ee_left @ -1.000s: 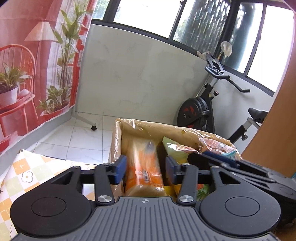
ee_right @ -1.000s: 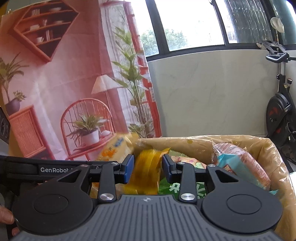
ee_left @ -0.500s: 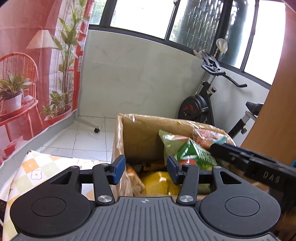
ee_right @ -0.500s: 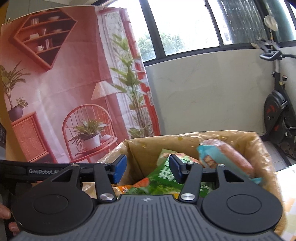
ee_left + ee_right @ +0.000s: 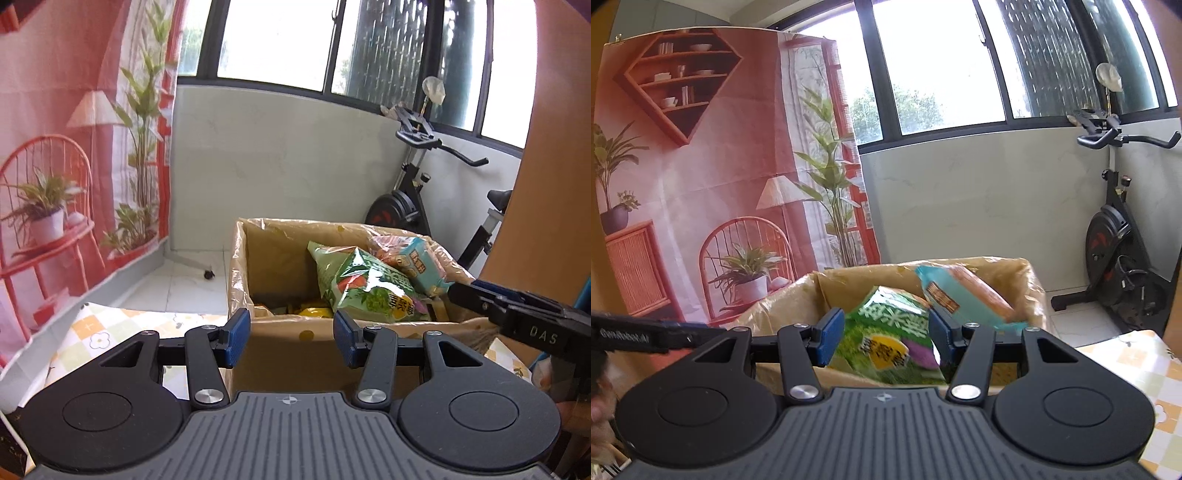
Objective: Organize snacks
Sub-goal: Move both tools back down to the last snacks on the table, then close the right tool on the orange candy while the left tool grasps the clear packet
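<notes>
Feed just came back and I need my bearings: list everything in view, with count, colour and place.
Cardboard box: one, brown, plastic-lined, on the table.
Green snack bag: one, upright inside the box.
Light-blue snack packet: one, at the box's far right.
Yellow packets: count unclear, low inside the box.
Checked tablecloth: one, orange-white, under the box.
Exercise bike: one, black, behind the box.
Printed backdrop: one, pink, to the left.
Left hand-held gripper: open, empty.
Right hand-held gripper: open, empty.

One cardboard box [image 5: 288,343]. Inside it, two green snack bags [image 5: 373,291], one light-blue pack [image 5: 421,266], and yellow packets [image 5: 314,312] at the bottom, count unclear. Two grippers: left [image 5: 291,338], right [image 5: 886,336]. One exercise bike [image 5: 1123,258].
</notes>
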A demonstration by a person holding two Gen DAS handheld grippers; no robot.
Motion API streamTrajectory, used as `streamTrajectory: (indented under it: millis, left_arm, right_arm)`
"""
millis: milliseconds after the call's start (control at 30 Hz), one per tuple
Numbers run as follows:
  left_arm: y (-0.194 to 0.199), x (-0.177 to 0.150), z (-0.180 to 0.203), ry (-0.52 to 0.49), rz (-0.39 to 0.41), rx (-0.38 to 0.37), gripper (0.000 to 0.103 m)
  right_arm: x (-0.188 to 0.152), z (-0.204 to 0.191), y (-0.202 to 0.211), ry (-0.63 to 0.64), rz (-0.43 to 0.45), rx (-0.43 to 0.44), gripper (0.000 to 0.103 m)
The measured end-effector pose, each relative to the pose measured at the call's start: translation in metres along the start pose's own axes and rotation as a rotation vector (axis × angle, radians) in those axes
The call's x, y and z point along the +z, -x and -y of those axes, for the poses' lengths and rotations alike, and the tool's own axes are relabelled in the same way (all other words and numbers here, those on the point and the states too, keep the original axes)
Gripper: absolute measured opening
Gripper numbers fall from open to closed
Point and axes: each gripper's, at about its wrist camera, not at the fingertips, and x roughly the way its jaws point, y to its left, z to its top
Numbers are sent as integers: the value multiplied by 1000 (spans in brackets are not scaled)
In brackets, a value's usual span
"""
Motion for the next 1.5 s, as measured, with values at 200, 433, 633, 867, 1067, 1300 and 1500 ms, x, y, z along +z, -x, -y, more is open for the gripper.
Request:
streamTrajectory:
  millis: [200, 433, 633, 867, 1067, 1300, 1500]
  left_arm:
    - [14, -25, 8, 44, 35, -12, 52]
    - [4, -58, 10, 99, -50, -44, 52]
    - [-14, -82, 11, 110, -126, -33, 52]
    - [-19, -106, 9, 139, -174, -18, 52]
    - [-20, -115, 7, 164, -197, -1, 52]
    - [-20, -121, 9, 175, -228, 3, 52]
    - [-21, -124, 9, 182, -248, 9, 52]
  right_arm:
    - [-18, 0, 24, 33, 16, -9, 55]
    - [-44, 8, 45, 51, -5, -19, 55]
    - [-74, 14, 50, 68, -73, -16, 54]
    - [-114, 39, 32, 27, -200, -67, 46]
    - [-148, 52, 11, -10, -327, -72, 44]
    - [-168, 48, -7, -12, -408, -36, 44]
    - [-178, 46, -16, -29, -437, -18, 40]
